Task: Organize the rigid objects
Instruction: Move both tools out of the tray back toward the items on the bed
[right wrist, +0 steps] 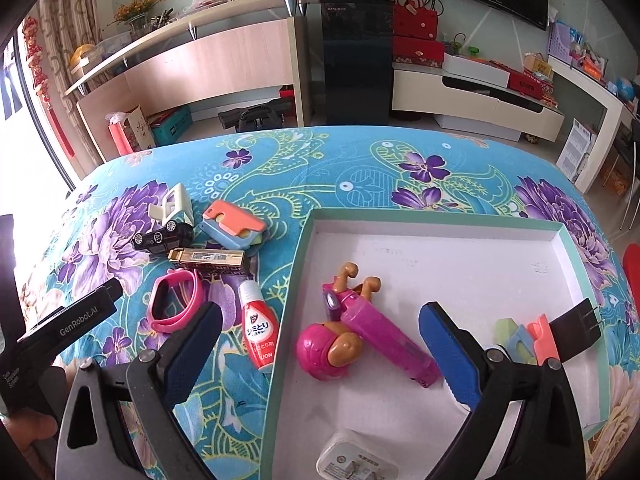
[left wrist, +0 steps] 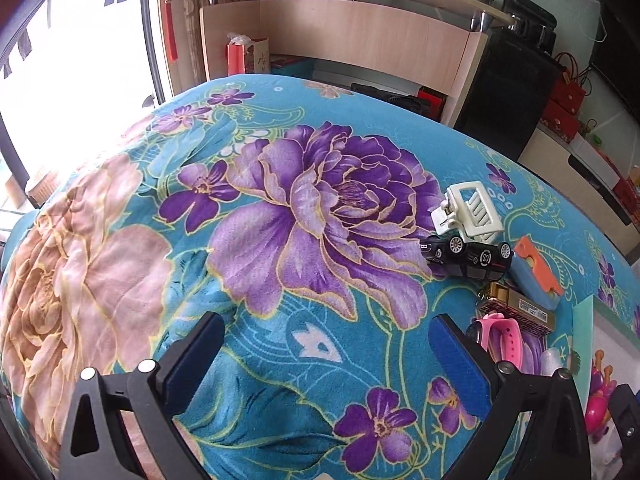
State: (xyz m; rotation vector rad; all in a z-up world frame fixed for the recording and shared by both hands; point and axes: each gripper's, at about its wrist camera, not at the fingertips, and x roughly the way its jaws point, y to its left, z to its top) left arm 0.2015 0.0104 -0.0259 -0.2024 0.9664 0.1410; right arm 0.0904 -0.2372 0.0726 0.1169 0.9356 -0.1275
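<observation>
Blue-padded fingers of the left gripper (left wrist: 326,364) stand wide apart with nothing between them, hanging over the flowered blanket (left wrist: 280,208). Ahead and to its right lie the loose pieces: a white hair clip (left wrist: 470,210) touching a black toy car (left wrist: 466,256) on its side, a blue-and-orange case (left wrist: 536,276), a gold box (left wrist: 520,308) and a pink watch band (left wrist: 498,338). From the right wrist, the right gripper (right wrist: 320,344) also stands fully apart and empty, straddling the near left wall of the white tray (right wrist: 440,236). Inside the tray are a pink toy figure (right wrist: 360,328) lying flat, a white plug adapter (right wrist: 356,464) at the near edge, and pastel pieces (right wrist: 520,340) partly hidden behind the right finger. Just outside that wall lies a small red-labelled bottle (right wrist: 260,332), probably the easiest next pick: I would shift left, close across its narrow body, lift it clear of the rim, and set it in the bare far half of the tray.
</observation>
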